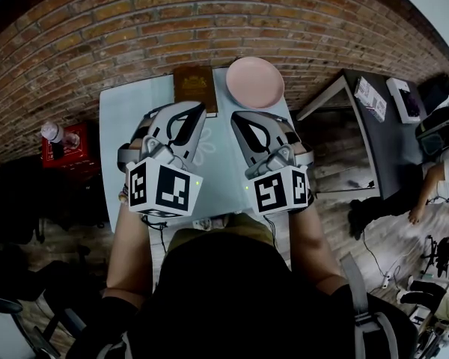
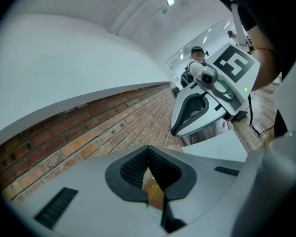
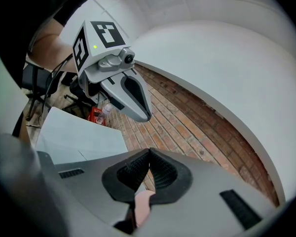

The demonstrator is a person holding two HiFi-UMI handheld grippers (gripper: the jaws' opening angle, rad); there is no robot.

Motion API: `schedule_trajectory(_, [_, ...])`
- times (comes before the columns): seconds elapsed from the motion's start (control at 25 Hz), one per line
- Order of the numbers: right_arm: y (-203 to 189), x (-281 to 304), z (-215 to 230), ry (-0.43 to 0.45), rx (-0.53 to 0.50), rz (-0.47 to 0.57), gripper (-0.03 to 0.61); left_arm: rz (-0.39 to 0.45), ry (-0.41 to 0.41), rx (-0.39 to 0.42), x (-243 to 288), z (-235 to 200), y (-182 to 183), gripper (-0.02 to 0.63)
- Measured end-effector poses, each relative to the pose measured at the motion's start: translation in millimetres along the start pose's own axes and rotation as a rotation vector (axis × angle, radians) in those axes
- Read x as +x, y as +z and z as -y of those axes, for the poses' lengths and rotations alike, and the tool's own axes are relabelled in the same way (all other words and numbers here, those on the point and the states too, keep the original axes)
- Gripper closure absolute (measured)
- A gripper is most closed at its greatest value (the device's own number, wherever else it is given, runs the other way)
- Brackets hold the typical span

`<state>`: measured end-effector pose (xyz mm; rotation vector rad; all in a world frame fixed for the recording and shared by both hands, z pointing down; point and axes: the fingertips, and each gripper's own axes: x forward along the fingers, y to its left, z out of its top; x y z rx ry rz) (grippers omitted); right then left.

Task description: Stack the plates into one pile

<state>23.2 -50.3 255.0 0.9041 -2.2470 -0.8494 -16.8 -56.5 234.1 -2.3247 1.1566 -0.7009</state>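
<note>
- Hovering side by side above the near table: left gripper (image 1: 200, 109) and right gripper (image 1: 236, 117), jaws of each pressed together on nothing.
- Just ahead of the right tips: round pink plate (image 1: 254, 81) on the pale table (image 1: 127, 118).
- Ahead of the left tips: brown square item (image 1: 194, 87), touching or nearly touching the plate.
- Probably stiff, smooth, slippery and chippable; best pinched across the near rim.

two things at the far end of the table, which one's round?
The pink plate, the right-hand one, ahead of the right gripper. The other, ahead of the left gripper, is a dark brown square piece.
</note>
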Motion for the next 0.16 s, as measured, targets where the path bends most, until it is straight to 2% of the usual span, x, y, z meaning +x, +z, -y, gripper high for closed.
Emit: schedule_trajectory(0.16, [2.5,1.8,-0.8,0.003,0.000,0.007,0.545,0.000,0.014,-0.002,-2.1,-2.5,-0.5,0.590])
